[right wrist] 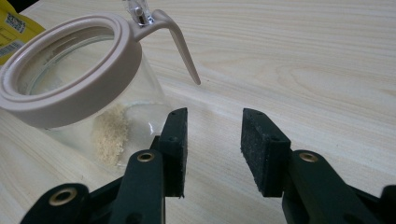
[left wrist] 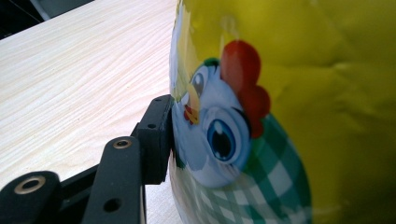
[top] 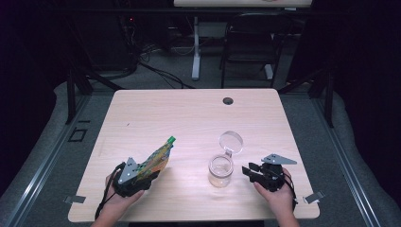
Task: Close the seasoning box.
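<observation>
Snack bag (top: 158, 158) sits in the left gripper (top: 142, 176), near the front left of the table (top: 189, 113). It is yellow, with a cartoon chicken and green checks on it. The bag sticks up and leans toward the middle of the table, with its green tip highest. In the left gripper view, one black pad (left wrist: 156, 135) presses right against the bag (left wrist: 280, 116), so this gripper is clamped on the bag. I cannot see what is inside the bag.

To the right of the bag stands a clear glass jar (top: 221, 169). Its round lid (top: 231, 141) is flipped open and stands up behind it. In the right gripper view, a little pale crumbly stuff (right wrist: 111, 135) lies at the bottom of the jar (right wrist: 74, 88).

Just right of the jar is the right gripper (top: 250, 171), held in a hand (top: 279, 196). Its jaws stand apart with nothing between them, and they point at the jar.

The table is light wood and has a small dark round hole (top: 228, 100) near the back edge. Behind it, the room is dark, with a grey floor, a chair (top: 250, 42) and a white table leg (top: 196, 47).

The back half of the table is bare, so there is lots of room there. The hands are close to the front edge.
</observation>
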`<state>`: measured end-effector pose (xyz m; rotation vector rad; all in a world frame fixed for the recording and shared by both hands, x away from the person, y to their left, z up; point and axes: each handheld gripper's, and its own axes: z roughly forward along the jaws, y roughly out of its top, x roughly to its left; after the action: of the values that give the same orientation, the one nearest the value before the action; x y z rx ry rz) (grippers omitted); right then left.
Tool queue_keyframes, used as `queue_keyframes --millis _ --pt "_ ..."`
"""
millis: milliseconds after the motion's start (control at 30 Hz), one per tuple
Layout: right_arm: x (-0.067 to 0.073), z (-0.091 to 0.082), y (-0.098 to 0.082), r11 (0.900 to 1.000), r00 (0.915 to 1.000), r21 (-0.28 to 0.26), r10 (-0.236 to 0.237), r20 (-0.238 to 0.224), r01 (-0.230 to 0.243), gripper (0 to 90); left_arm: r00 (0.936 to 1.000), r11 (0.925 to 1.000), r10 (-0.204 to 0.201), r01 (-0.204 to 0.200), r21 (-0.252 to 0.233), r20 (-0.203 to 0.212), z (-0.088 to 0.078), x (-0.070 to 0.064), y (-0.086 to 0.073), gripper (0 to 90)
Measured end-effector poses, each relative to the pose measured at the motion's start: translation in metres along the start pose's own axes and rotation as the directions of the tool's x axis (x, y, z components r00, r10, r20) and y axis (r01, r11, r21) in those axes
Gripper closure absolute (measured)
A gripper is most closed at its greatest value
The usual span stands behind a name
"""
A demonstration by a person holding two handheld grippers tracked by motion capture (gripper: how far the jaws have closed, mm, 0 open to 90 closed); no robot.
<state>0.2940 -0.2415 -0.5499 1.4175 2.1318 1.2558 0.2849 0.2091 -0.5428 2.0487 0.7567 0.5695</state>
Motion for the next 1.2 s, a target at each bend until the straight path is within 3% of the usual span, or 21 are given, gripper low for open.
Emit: queue_keyframes --millis 233,533,600,833,867,900,933,967,1000,1033,1067,1200 --pt "0.0 0.0 0.0 1.0 1.0 -0.001 -0.003 -0.002 0.003 61.4 0.9992 0.9994 0.032 -0.032 0.012 -0.024 0.0 -0.003 0.001 51.8" --pt "0.001 0.0 0.0 1.0 0.9999 0.005 -0.011 0.001 0.011 61.3 0.9923 0.9929 0.108 -0.104 0.058 -0.061 0.002 -0.009 0.002 51.8" --pt "0.001 0.0 0.0 1.0 0.9999 0.005 -0.01 0.001 0.01 61.3 0.9875 0.9896 0.134 -0.129 0.062 -0.083 0.003 -0.012 0.002 51.8" --pt "0.001 0.001 0.0 1.0 0.9999 0.006 -0.011 0.0 0.011 61.2 0.9771 0.9799 0.187 -0.179 0.089 -0.101 0.004 -0.016 0.003 51.9" --pt "0.001 0.001 0.0 1.0 0.9999 0.006 -0.012 0.0 0.012 61.2 0.9714 0.974 0.213 -0.203 0.101 -0.104 0.005 -0.018 0.003 51.8" --pt "0.001 0.001 0.0 1.0 0.9999 0.006 -0.012 0.0 0.012 61.2 0.9714 0.974 0.213 -0.203 0.101 -0.104 0.005 -0.018 0.003 51.9" --pt "0.001 0.001 0.0 1.0 0.9999 0.006 -0.012 0.0 0.012 61.2 0.9663 0.9685 0.234 -0.223 0.111 -0.106 0.006 -0.021 0.003 51.9" --pt "0.001 0.001 0.0 1.0 0.9999 0.006 -0.012 0.0 0.012 61.2 0.9663 0.9685 0.234 -0.223 0.111 -0.106 0.006 -0.021 0.003 51.9" --pt "0.001 0.001 0.0 1.0 0.9999 0.006 -0.011 0.002 0.011 61.2 0.9609 0.9629 0.255 -0.242 0.119 -0.108 0.007 -0.024 0.003 51.9" --pt "0.001 0.001 0.0 1.0 0.9999 0.006 -0.011 0.0 0.011 61.2 0.9609 0.9629 0.255 -0.242 0.119 -0.108 0.007 -0.024 0.003 51.9" --pt "0.001 0.001 0.0 1.0 0.9999 0.006 -0.012 0.0 0.012 61.2 0.9551 0.9569 0.275 -0.261 0.128 -0.11 0.008 -0.026 0.004 51.9" --pt "0.001 0.001 0.0 1.0 0.9999 0.006 -0.013 0.001 0.013 61.2 0.9474 0.9499 0.298 -0.282 0.135 -0.117 0.008 -0.029 0.005 51.9"
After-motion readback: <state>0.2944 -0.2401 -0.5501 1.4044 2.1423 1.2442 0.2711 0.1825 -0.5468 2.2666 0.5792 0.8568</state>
